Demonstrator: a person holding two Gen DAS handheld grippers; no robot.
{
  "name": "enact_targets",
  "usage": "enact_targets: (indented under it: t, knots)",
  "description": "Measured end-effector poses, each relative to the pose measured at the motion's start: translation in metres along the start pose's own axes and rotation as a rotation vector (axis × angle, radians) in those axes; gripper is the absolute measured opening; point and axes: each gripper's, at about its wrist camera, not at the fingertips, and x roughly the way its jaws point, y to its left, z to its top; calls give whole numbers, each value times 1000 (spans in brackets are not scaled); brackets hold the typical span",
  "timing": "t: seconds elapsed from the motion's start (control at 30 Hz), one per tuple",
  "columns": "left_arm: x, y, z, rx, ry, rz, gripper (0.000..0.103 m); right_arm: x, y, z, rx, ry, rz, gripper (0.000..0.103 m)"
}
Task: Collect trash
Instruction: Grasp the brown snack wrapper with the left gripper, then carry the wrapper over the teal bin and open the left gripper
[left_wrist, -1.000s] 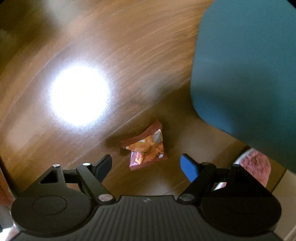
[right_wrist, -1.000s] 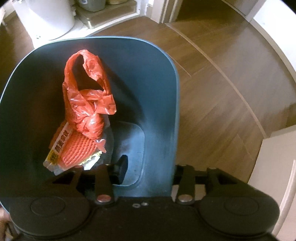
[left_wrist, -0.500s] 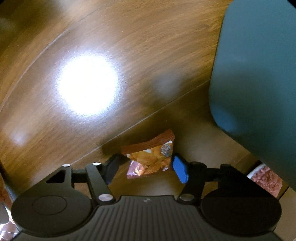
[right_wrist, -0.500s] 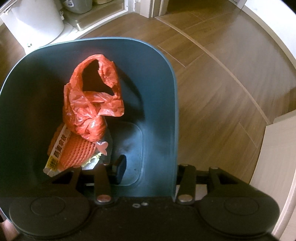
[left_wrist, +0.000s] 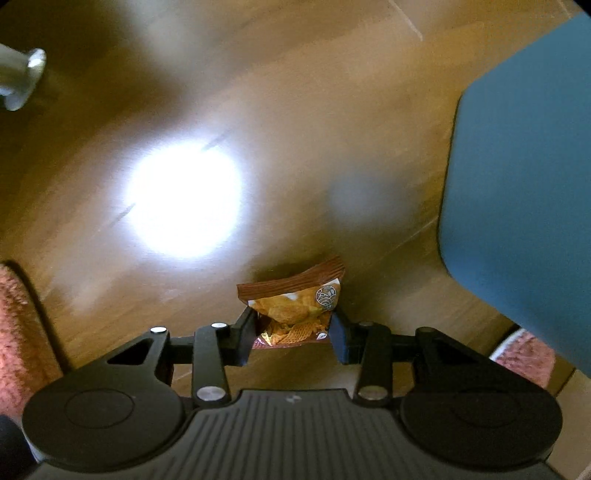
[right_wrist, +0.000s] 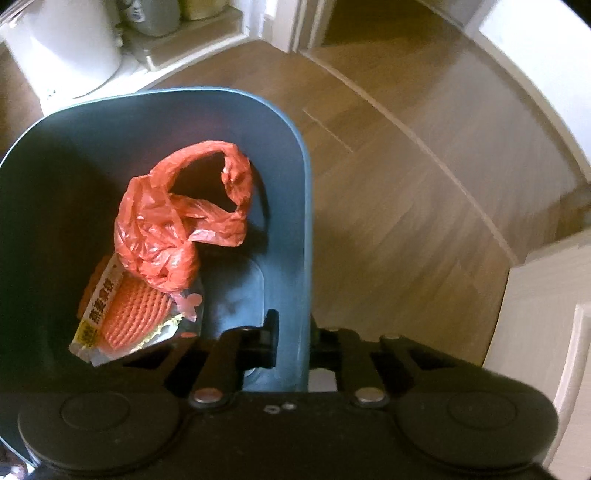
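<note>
Two grippers were at work, one on the trash and one on the bin. The left gripper (left_wrist: 293, 334) pointed steeply down at the wooden floor (left_wrist: 295, 110), and its jaws were closing with a small snack packet (left_wrist: 295, 306) between them; the black left finger (left_wrist: 245, 339) and the blue-padded right finger (left_wrist: 338, 341) touched the packet's lower sides, so it looked pinched there. The packet was brown along its crimped top edge and printed with orange chips below, crumpled and tilted. A bright glare patch (left_wrist: 184, 201) lay on the floorboards beyond it. To the right of the packet, apart from it, stood the outer wall of the blue bin (left_wrist: 517, 203). A pinkish rug (left_wrist: 18, 332) showed at the left edge of that view and again at the lower right (left_wrist: 524, 358). Whether the packet was off the floor could not be told.

The right gripper (right_wrist: 291, 341) was clamped narrow on the right-hand wall of the blue bin (right_wrist: 306, 221), one finger (right_wrist: 269, 339) inside the bin and the other outside. Inside, against the left part of the bin's bottom, lay a crumpled red plastic bag (right_wrist: 173, 229) on top of an orange net wrapper with a yellow label (right_wrist: 129, 314). Beyond the bin's far rim stood a white container (right_wrist: 70, 48) on a pale ledge.
</note>
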Motion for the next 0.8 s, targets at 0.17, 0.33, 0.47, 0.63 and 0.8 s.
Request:
enact_targets:
  t: [0.17,0.33,0.47,0.63,0.8]
  knots:
    - [-54,8,-1,6,-75,-15,40,-14,27,3,-133,-79,-37,6]
    - [-115,30,-5,-15,-136,-45,40,-21,36,4,-157,-112,-42,4]
    - [-180,40,-6,49,-211,-48,40,-27,40,4,-211,-142,-59,4]
    - [-249,38,-17,105,-321,-80,40,-34,56,2,-286,-169,-75,5]
    - [-287,21,-35,136,-385,-130,40,-40,75,3,-363,-192,-68,7]
